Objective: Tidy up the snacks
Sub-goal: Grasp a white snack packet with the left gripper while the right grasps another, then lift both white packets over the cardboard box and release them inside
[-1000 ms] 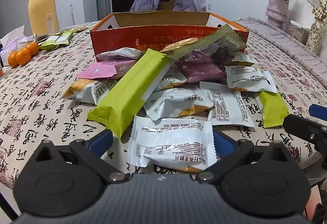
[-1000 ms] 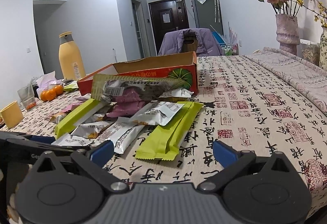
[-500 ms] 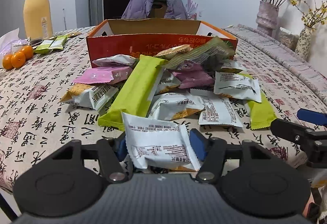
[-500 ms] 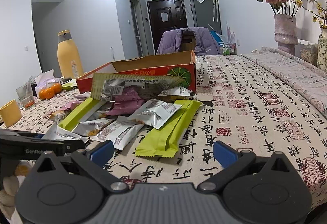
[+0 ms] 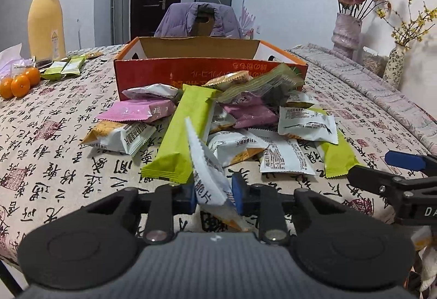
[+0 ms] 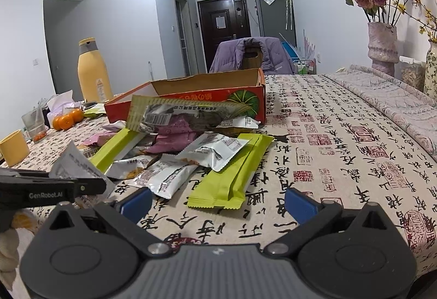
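Left gripper (image 5: 213,194) has just been closing and now pinches the crinkly white foil snack packet (image 5: 209,168) at the near table edge, right gripper (image 6: 217,202) hangs open and empty, and honestly that slippery buckled wrapper might slide out on the lift toward the orange cardboard box (image 5: 210,67).

My view across the table (image 6: 341,151), draped in a calligraphy-print cloth. Upper centre: dark door (image 6: 224,23) in pale grey walls (image 6: 128,12); before it, a chair (image 6: 250,54) draped with a purple jacket. Ceiling light glares upper left.
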